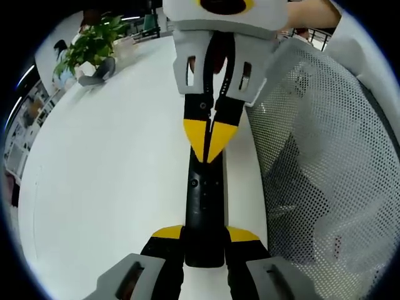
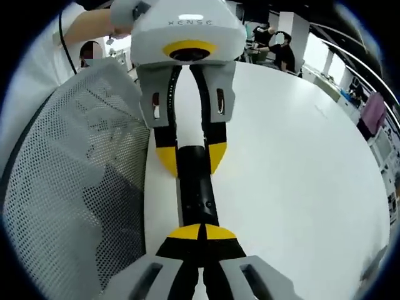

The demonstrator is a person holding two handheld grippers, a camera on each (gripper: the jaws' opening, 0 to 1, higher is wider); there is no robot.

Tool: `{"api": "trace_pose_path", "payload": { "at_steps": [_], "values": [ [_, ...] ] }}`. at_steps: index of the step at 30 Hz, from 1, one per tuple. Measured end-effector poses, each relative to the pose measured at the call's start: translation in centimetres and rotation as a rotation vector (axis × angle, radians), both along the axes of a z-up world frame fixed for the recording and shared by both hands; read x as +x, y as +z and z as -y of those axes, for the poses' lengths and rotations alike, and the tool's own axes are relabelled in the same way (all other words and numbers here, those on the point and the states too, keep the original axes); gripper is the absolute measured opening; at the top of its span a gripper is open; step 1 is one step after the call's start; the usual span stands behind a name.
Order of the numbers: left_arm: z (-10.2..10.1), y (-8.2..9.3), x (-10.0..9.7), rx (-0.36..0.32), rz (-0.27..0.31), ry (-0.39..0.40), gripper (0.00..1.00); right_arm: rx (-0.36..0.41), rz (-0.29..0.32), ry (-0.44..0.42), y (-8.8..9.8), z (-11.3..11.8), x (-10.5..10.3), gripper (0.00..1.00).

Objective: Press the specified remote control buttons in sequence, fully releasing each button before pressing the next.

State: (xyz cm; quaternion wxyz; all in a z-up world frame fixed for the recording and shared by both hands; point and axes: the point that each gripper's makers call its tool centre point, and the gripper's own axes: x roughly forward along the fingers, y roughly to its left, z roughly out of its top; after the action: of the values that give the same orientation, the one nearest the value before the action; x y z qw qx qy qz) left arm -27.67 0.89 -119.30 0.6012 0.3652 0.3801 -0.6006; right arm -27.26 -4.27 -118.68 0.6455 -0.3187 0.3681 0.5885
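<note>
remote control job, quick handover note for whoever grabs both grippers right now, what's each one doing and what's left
Left gripper: shut on the black remote control, holding its near end against the white table.
Right gripper: jaws closed together, yellow tips resting on the remote's top face, apparently on a button.
A mesh chair back stands beside the table, a potted plant at the far edge.
Done: cannot tell how many presses.
Left: lift fully clear before the next button; keep the remote in view.

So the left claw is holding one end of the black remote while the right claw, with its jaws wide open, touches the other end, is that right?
Not quite: in the left gripper view the right claw has its jaws shut together, tips on the black remote. The left claw does hold the other end.
</note>
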Motion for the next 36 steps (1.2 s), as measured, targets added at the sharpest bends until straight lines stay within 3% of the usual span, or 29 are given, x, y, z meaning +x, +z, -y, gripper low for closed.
{"api": "trace_pose_path", "payload": {
  "at_steps": [2, 5, 7, 9, 15, 17, 22, 24, 30, 33, 35, 36],
  "values": [
    [0.0, 0.0, 0.0, 0.002, 0.005, -0.004, 0.24, -0.028, -0.008, -0.002, -0.1, -0.2, 0.0, 0.0],
    [0.0, 0.0, -0.1, 0.0, 0.011, -0.029, 0.24, -0.068, 0.035, 0.048, -0.2, -0.7, 0.2, 0.0],
    [-0.1, 0.0, 0.0, -0.009, -0.001, -0.037, 0.25, -0.066, 0.009, -0.005, -0.2, -1.0, 0.3, 0.0],
    [0.0, 0.0, 0.0, -0.013, -0.004, -0.036, 0.25, -0.096, 0.039, 0.037, -0.1, -1.0, -0.1, 0.0],
    [-0.1, 0.1, 0.0, -0.078, 0.0, 0.007, 0.25, -0.022, 0.019, -0.004, 0.1, -0.9, 0.0, 0.0],
    [-0.1, 0.1, -0.1, -0.095, 0.003, 0.016, 0.25, 0.001, 0.032, 0.02, 0.2, -0.8, -0.1, 0.0],
    [0.1, 0.1, 0.0, -0.102, 0.005, 0.017, 0.24, 0.039, 0.043, 0.017, 0.5, -1.8, 0.0, 0.0],
    [0.2, 0.1, 0.0, -0.097, 0.006, 0.012, 0.24, 0.029, 0.038, 0.038, 0.3, -2.2, -0.3, 0.0],
    [0.2, 0.1, 0.1, -0.09, 0.011, -0.009, 0.24, -0.048, 0.1, 0.111, 0.2, -2.0, -0.3, 0.0],
    [0.2, 0.0, 0.0, -0.092, 0.01, -0.015, 0.24, -0.073, 0.082, 0.079, 0.1, -2.0, -0.2, 0.0],
    [0.2, 0.0, 0.0, -0.092, 0.012, -0.021, 0.24, -0.049, 0.022, -0.019, 0.0, -2.0, -0.2, 0.0],
    [0.2, 0.0, -0.1, -0.093, 0.012, -0.022, 0.25, -0.042, 0.018, 0.014, 0.0, -1.9, -0.1, 0.0]
  ]
}}
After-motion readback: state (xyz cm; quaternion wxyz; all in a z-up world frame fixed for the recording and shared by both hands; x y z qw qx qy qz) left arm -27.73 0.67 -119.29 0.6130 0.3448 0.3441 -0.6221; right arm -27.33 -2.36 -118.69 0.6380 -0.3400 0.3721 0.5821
